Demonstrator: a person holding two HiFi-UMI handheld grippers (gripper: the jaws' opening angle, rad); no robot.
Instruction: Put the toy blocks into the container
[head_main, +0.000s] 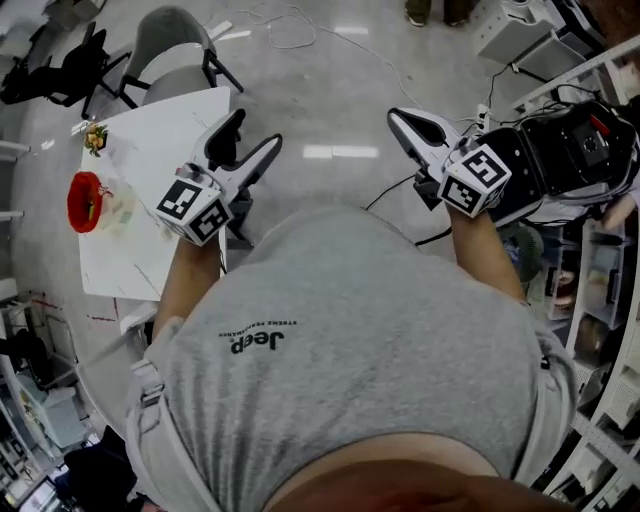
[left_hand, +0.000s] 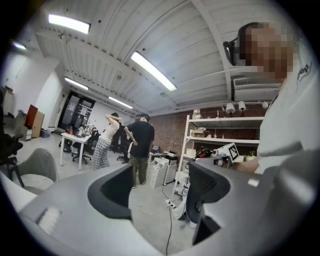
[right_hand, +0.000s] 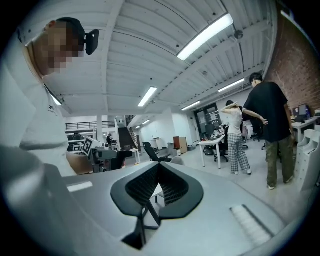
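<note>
Both my grippers are up in the air, well away from the toys
The white bench (head_main: 170, 150) is off to my left, and neither gripper is over it, so I think the job has not begun. My left gripper (head_main: 256, 130) has its fingers spread wide with only the room between them, ready to grab. My right gripper (head_main: 400, 120) has its fingers squeezed together on nothing. The red container (head_main: 85, 200) waits on the bench, and the small bright bits near it, likely the toy blocks (head_main: 95, 138), lie outside it
</note>
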